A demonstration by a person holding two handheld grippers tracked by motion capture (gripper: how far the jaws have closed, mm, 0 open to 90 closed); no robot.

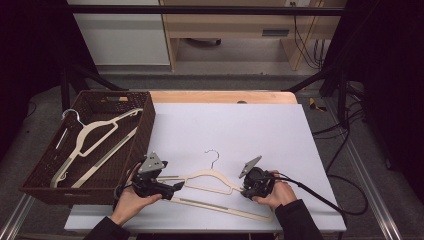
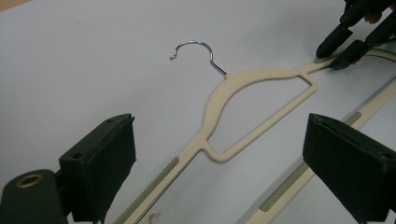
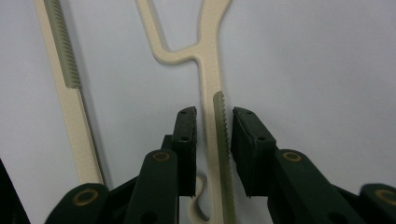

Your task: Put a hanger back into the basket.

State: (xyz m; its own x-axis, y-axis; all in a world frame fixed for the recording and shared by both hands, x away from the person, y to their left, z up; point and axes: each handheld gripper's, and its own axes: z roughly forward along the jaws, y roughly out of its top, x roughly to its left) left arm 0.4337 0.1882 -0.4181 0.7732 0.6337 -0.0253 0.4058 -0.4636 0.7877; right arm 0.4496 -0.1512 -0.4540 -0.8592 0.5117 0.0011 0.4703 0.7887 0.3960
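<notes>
Low in the frame on the counter [image 1: 280,125], the right hand-held gripper [image 3: 214,140] straddles a hanger [image 1: 210,181] arm, jaws slightly apart; the left hand-held gripper [image 2: 219,163] gapes wide.

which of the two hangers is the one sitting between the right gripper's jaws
The hanger on the white board, not the hanger in the brown basket. The right gripper straddles its shoulder arm, jaws not closed on it.

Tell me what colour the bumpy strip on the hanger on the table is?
Greyish green, on the cream plastic hanger; the ridged strip shows best in the right gripper view.
</notes>
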